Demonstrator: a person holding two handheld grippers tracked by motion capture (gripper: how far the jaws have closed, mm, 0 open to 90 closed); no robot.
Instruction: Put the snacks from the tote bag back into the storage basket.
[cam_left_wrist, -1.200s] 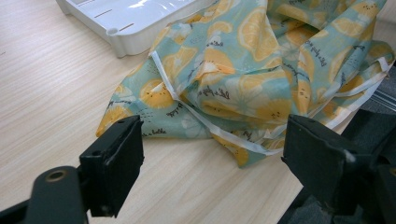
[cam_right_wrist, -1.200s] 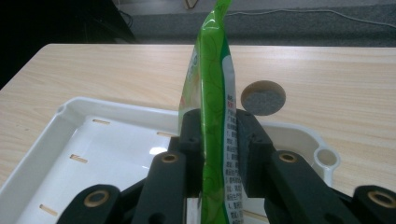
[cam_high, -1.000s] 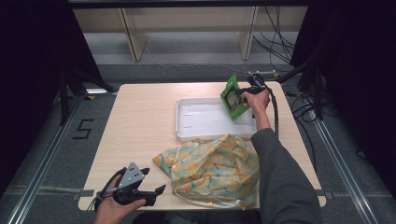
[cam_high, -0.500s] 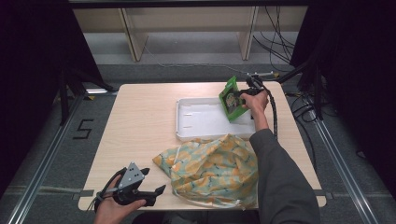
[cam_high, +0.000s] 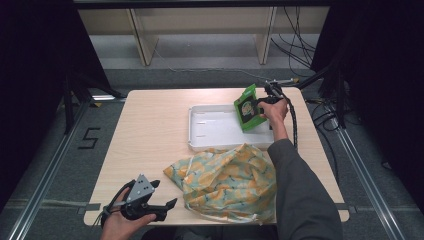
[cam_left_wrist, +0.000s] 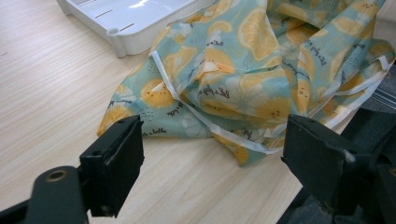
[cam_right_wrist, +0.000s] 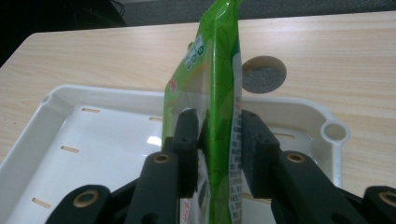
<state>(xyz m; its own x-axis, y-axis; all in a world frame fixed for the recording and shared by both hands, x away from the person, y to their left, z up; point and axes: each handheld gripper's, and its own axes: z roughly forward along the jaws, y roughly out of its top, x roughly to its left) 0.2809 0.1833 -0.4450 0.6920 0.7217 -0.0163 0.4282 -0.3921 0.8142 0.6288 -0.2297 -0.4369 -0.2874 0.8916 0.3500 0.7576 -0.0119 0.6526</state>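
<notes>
My right gripper (cam_high: 261, 101) squeezes a green packet (cam_right_wrist: 215, 93) between its jaws, standing it up on edge over the far right part of the white tray (cam_high: 200, 140). I think I hold it this way so I can set it down inside. That arm stretches far across the bench (cam_high: 150, 130). My left gripper (cam_left_wrist: 212, 154) rests wide open near me, beside the orange-print cloth bag (cam_high: 227, 180).

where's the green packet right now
The green packet is pinched upright in the right tool, held over the right end of the white tray at the table's far right, beyond the orange-print cloth bag.
</notes>
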